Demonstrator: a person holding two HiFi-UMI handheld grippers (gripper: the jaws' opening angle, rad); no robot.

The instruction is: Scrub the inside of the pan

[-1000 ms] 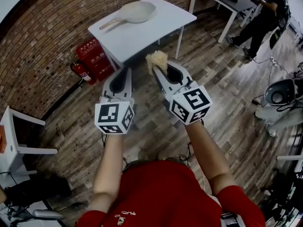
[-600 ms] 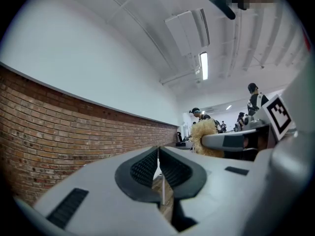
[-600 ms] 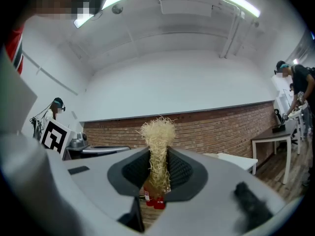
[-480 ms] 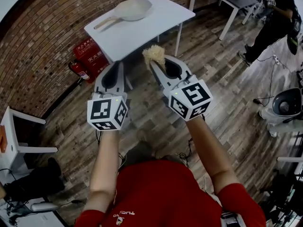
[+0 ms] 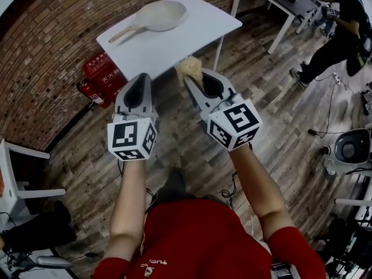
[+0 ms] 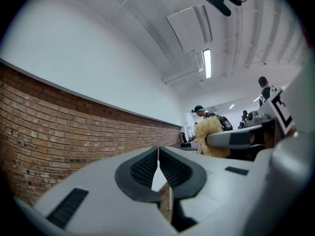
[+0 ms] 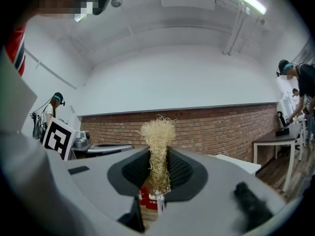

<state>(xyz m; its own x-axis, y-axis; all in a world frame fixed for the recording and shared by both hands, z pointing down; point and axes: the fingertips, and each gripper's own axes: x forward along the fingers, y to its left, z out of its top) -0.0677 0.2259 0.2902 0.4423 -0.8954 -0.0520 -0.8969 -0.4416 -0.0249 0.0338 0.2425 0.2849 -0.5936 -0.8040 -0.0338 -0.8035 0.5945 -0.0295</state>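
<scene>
Straw-coloured scrubber point(image 5: 190, 68): loose fibre tuft, standing above the jaw tips.
Right gripper point(image 5: 188, 83): clamped on the scrubber's lower stem.
Risk: likely slip or shedding under scrubbing pressure, with only thin fibres in the grip.
Left gripper point(image 5: 141, 83): jaws pressed together, nothing between them, level beside the right.
Table point(image 5: 180, 42): white, ahead, well apart from both grippers.
Pan point(image 5: 163, 13): on the table's far part, handle leftward, unheld; probable skid on the smooth top.
Contents: apparently none.

Beige pan point(image 5: 165, 14) sat upright, handle pointing left, well ahead of right claw point(image 5: 192, 85); straw scrubber point(image 5: 190, 68) pinched between its jaws.
</scene>
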